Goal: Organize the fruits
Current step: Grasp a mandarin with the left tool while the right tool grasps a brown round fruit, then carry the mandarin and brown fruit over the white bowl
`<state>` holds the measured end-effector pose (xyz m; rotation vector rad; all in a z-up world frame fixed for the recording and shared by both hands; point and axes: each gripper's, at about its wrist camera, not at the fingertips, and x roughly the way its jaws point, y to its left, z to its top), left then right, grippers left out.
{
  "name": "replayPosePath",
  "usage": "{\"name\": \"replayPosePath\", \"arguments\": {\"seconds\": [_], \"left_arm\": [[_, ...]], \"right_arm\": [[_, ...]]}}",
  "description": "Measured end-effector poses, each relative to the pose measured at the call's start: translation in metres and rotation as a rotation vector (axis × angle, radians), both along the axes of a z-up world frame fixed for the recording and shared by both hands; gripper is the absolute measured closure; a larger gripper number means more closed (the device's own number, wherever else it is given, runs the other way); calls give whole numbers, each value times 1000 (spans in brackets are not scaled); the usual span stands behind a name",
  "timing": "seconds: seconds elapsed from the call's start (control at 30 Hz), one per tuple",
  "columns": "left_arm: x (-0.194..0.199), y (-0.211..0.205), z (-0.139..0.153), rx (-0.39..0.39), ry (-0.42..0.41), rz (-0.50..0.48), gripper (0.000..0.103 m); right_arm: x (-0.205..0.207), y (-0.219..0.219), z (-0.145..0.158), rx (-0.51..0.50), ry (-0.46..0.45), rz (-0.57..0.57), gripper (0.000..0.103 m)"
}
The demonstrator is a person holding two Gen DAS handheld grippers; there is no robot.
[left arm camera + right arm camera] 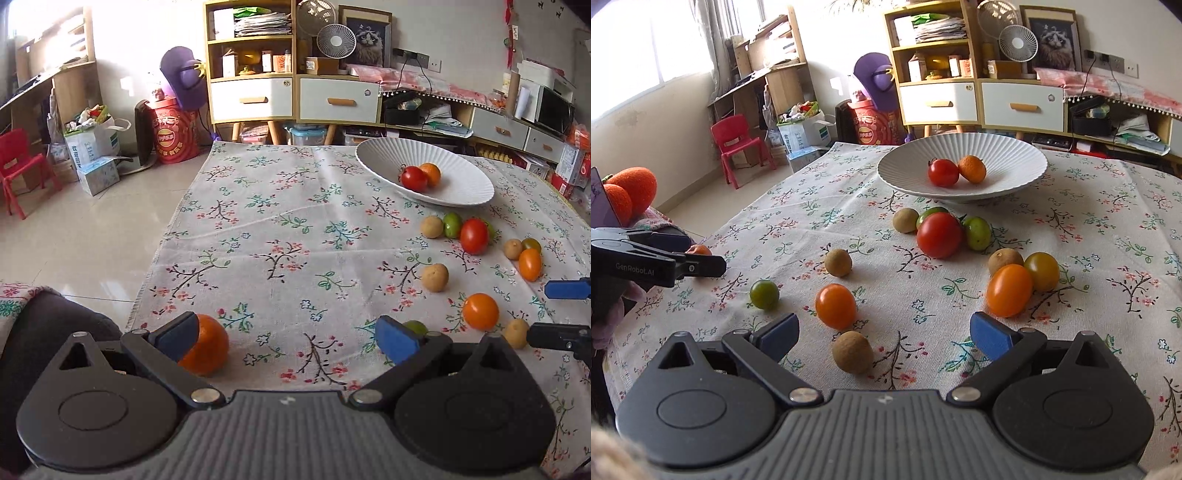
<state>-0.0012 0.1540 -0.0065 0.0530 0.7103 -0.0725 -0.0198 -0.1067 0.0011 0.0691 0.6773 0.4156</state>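
A white ribbed bowl stands at the far side of the flowered cloth and holds a red tomato and a small orange. Loose tomatoes and brown longans lie in front of it. My left gripper is open; a mandarin sits low by its left finger, partly hidden by it, and a green tomato peeks from behind the right finger. My right gripper is open, with a longan on the cloth between its fingers and an orange tomato just beyond.
The cloth's left edge drops to the tiled floor, with a red chair and bags beyond. A big red tomato, green tomatoes and an oval orange one cluster near the bowl. Shelves and drawers line the back wall.
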Motion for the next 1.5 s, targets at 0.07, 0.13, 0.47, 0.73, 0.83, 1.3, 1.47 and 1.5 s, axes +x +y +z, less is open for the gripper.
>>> {"name": "replayPosePath", "arguments": {"seconds": [0.07, 0.13, 0.47, 0.73, 0.83, 1.3, 1.47, 1.5], "left_arm": [[0, 10, 0, -11, -4, 38, 4], [1, 16, -2, -8, -1, 75, 4], [5, 33, -17, -5, 65, 153, 31], [4, 33, -21, 5, 63, 161, 49], [3, 33, -21, 9, 54, 170, 55], [4, 33, -18, -29, 50, 150, 64], [4, 23, -17, -29, 50, 111, 64], [4, 21, -17, -32, 50, 105, 64]], "right_arm": [[-3, 5, -2, -13, -6, 18, 5], [-6, 9, -3, -31, -20, 32, 5], [-11, 16, -12, -59, 6, 64, 27], [-15, 20, -12, -81, 2, 85, 46], [-14, 21, -12, -84, 3, 89, 52], [-13, 21, -10, -84, 7, 107, 80], [-11, 20, -9, -82, 10, 103, 80], [-11, 20, -9, -82, 9, 103, 80]]}}
